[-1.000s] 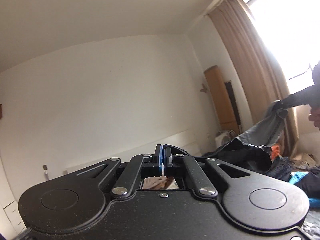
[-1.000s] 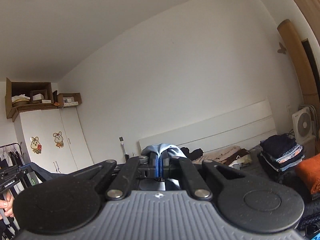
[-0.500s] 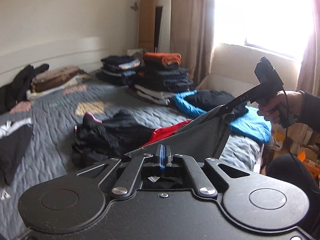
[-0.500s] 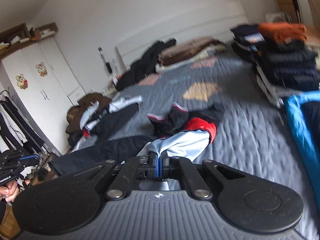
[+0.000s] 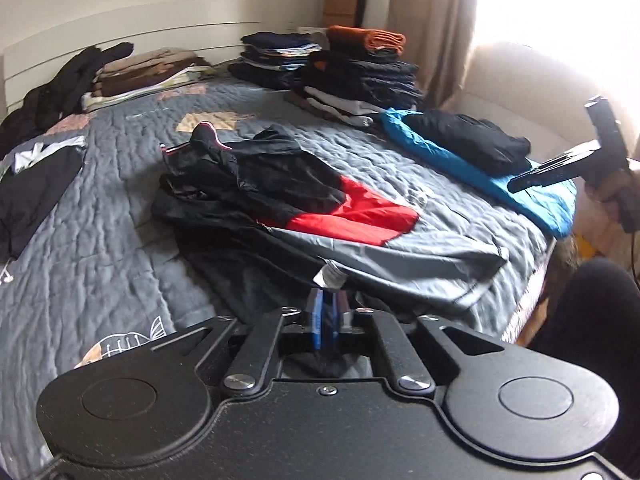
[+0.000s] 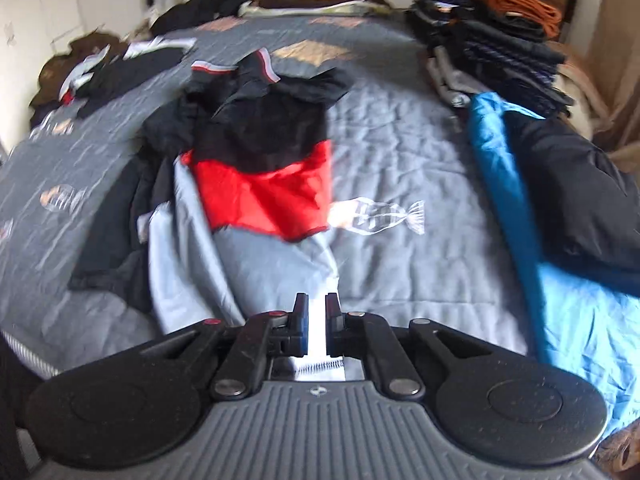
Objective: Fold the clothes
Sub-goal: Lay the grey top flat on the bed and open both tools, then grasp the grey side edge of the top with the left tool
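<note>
**Jacket (image 5: 340, 216) spread on bed (image 5: 100, 240)**

The jacket, black, red and grey, lies flat mid-bed. Left tongs (image 5: 326, 308) are opening at its near hem; fabric still sits between the pads. Right tongs (image 6: 316, 320) are opening, gap visible, grey hem between them but not pressed. Folded stacks (image 5: 352, 68) stand at the bed's far corner.

Jacket (image 5: 320, 216) black, red and pale grey in broad blocks; bedspread (image 5: 100, 248) grey, quilted, with fish drawings; blue garment (image 6: 560, 288) beside it; top folded item (image 5: 366, 38) orange.
</note>
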The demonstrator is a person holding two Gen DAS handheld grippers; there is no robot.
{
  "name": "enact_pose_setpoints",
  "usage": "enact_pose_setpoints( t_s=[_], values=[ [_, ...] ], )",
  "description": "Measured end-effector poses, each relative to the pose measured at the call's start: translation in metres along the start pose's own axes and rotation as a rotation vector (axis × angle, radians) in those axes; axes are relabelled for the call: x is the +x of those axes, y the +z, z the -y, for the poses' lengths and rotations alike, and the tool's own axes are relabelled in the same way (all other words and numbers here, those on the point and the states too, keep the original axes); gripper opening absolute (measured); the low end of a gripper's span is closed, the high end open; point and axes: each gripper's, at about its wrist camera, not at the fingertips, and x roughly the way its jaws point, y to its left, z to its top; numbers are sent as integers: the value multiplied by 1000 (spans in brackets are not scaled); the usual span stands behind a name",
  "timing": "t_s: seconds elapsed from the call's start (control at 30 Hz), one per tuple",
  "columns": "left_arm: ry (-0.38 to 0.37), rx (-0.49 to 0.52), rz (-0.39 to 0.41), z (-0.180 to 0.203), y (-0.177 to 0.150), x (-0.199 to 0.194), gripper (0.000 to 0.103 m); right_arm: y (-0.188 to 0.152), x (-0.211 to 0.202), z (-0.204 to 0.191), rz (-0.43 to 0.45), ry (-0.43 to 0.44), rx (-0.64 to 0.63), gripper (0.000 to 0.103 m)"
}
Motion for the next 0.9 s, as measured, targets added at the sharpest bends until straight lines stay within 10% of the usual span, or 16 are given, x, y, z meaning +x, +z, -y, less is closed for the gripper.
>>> enact_pose_setpoints(
  t_s=[0.07,0.13,0.33,0.9],
  values=[
    [1,-22,15,1,4,13,48,8,-3,5,56,5,35,10],
    [-7,-36,36,11,3,32,55,18,1,1,113,24,65,23],
    [97,48,50,46,-16,85,55,57,42,-35,259,189,169,50],
    [142,258,3,95,-71,146,45,56,109,-58,253,338,165,56]
  ],
)
